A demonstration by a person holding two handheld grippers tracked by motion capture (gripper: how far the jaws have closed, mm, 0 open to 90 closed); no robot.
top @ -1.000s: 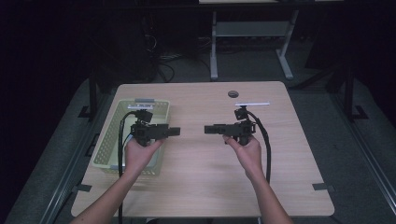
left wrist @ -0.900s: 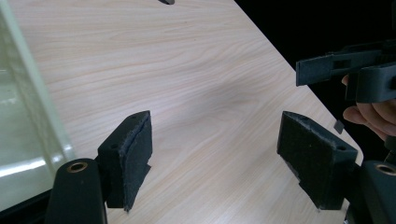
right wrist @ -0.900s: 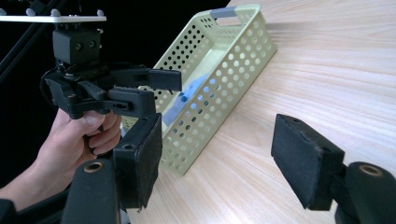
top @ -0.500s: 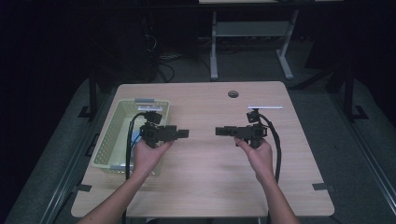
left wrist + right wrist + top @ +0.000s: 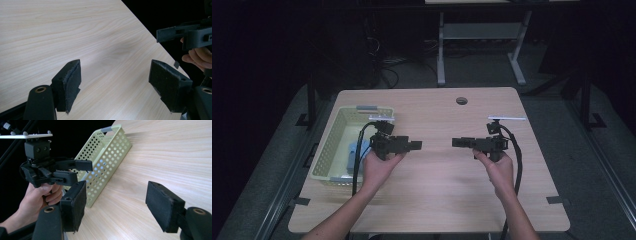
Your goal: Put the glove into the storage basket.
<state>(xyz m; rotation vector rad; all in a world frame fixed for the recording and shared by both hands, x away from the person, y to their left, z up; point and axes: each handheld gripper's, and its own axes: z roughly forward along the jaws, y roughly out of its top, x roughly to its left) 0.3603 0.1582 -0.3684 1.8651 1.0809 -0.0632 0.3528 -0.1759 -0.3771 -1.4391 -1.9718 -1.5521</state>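
Over the middle of the wooden table (image 5: pixel 432 200) I hold two black grippers that point at each other, tips a short gap apart. My left gripper (image 5: pixel 416 145) sits just right of the basket; in the left gripper view its pads (image 5: pixel 72 75) stand wide apart and the gripper (image 5: pixel 115 73) is open over bare wood. My right gripper (image 5: pixel 455 142) is right of centre and is open too (image 5: pixel 117 203), nothing between its pads (image 5: pixel 162 205). Each gripper view shows the other gripper, the right one (image 5: pixel 185 35) and the left one (image 5: pixel 50 170).
A pale green perforated basket (image 5: pixel 329 145) stands on the table's left side with a blue object (image 5: pixel 354 152) inside; its wall (image 5: pixel 107 152) is in the right gripper view. A round hole (image 5: pixel 461 100) lies near the far edge. Dark floor and desk legs surround the table.
Both hands have moved to the right and slightly toward the person. The left gripper has come off the basket's edge toward the middle. Both stay open.
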